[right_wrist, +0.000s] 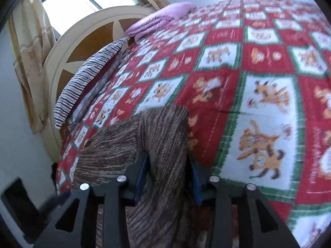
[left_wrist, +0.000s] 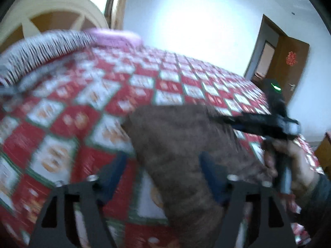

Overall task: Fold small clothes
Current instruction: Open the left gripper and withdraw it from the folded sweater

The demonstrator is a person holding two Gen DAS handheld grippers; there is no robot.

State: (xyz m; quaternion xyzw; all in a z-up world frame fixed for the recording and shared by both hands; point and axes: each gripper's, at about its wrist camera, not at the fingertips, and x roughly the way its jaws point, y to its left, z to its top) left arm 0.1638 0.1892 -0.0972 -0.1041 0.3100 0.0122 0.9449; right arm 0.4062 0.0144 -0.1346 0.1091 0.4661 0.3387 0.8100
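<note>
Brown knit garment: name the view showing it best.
Right wrist view. The brown knit garment is sharp there, its streaked weave clear, with fabric between the right gripper fingers. The left wrist view shows it blurred by motion, in front of the left gripper.

Bed (right_wrist: 258, 47) fills most of right wrist frame, covered by red, white, green checked blanket with bear prints. Striped pillow (right_wrist: 86, 78) at left edge by headboard. Folded purple quilt (right_wrist: 161, 18) upper centre. Brown knit garment (right_wrist: 144, 140) lies lower centre on blanket.
</note>
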